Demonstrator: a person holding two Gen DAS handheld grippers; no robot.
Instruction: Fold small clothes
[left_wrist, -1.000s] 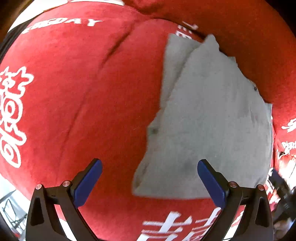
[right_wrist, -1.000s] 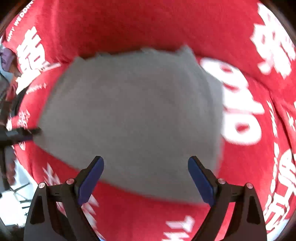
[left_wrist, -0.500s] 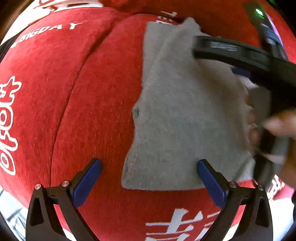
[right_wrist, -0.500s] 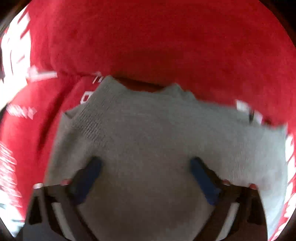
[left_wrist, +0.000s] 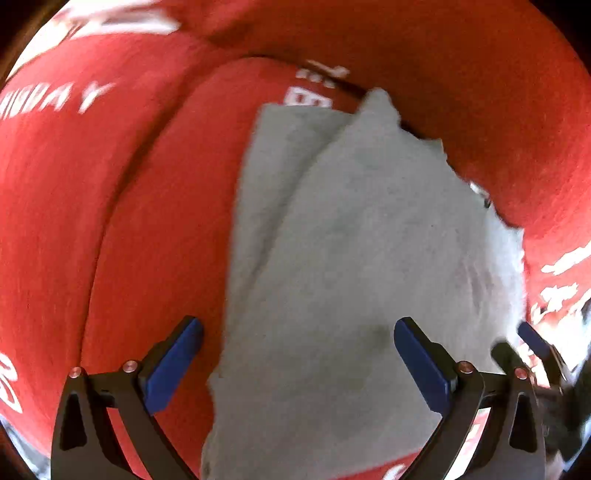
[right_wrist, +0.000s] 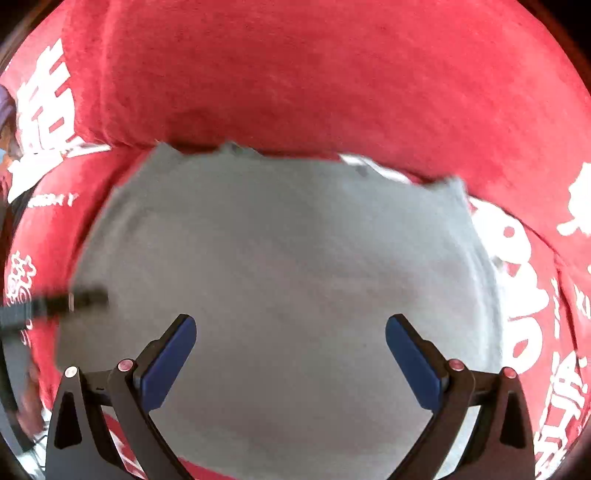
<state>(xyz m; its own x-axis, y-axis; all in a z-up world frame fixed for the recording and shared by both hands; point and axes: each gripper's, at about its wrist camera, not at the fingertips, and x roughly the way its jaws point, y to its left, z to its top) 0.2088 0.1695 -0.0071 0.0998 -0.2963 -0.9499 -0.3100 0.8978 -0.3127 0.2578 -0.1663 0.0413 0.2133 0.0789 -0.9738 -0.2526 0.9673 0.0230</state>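
Garment: a small grey knitted cloth garment (left_wrist: 354, 266) lies flat on the red plush cushion cover with white lettering (left_wrist: 110, 206), its far edge against the ridge of the cushion behind; one layer is already lapped over another along the left side.
Left gripper: the left gripper (left_wrist: 297, 363) points steeply down over the near left part of the garment, jaws wide apart, nothing between the blue pads (left_wrist: 173, 363); the left pad hangs over red fabric, the right over grey.
Right gripper: the right gripper (right_wrist: 290, 356) hovers over the middle of the garment (right_wrist: 288, 258), jaws spread to their widest after opening within the last second, gripping nothing.
Step in hand: probably choosing the next edge to pinch for a further fold.
Doing it well: take hold of a corner or hem, not the middle; catch every layer so the existing lap does not slip.
Risk: the plush cover may get pinched along with the knit.
Unclear: motion blur hides the fine edges of the garment.
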